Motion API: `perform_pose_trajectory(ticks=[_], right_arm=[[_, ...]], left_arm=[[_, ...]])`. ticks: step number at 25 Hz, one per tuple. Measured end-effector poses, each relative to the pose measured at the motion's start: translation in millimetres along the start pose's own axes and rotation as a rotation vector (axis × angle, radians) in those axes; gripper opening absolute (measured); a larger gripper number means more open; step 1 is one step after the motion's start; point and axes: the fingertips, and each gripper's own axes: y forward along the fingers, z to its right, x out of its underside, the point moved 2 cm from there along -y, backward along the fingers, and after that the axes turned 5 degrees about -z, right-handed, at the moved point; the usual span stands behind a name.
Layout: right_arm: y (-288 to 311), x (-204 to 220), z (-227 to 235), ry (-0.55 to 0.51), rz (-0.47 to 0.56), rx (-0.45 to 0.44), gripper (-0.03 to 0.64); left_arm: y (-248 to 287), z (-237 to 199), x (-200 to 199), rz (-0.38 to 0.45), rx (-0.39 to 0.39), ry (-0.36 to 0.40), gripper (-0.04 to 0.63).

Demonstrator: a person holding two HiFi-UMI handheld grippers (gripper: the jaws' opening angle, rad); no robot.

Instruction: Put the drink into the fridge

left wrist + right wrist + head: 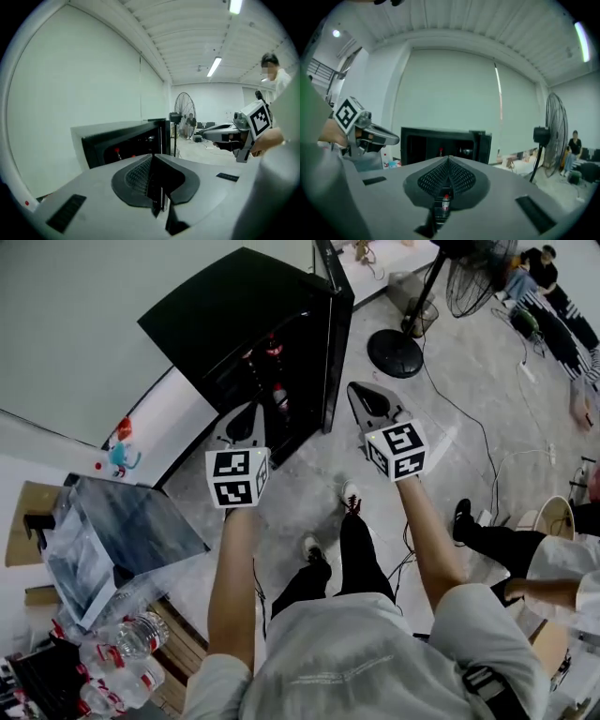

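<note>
Drink: a small clear plastic bottle with a red cap (pixel 279 393) stands on a shelf inside the black box-shaped fridge (pixel 234 306), behind its open black door (pixel 335 329). This one looks home already!
Spare drinks: a bunch of clear plastic bottles with red labels (pixel 131 645) lies low at the person's left side, well apart from the fridge.
Handling: by my read, such a bottle is light, smooth-walled and a little squashy. Take it round the middle of the body, firm but not crushing (the cap is too narrow a hold).
Left tongs (pixel 246 418): clenched on nothing, hovering before the fridge opening.
Right tongs (pixel 364 399): pressed together too, and empty. They point at the fridge, and the red-capped bottle shows beyond them, not in them.
Next call: if another drink is due, it means a turn towards the spare bottles, with the tongs opening first.
</note>
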Motion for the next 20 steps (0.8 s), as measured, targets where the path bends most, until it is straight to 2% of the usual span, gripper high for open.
perform_pose_trajectory(ticks=[8, 20], right_arm=[[-65, -73, -23, -0.075, 0.077, -0.021, 0.002], [-117, -135, -65, -0.153, 0.174, -0.042, 0.002]], left_arm=[[-70, 6, -62, 0.121, -0.011, 0.070, 0.017], [-140, 36, -107, 0.229, 0.043, 0.167, 0.017]])
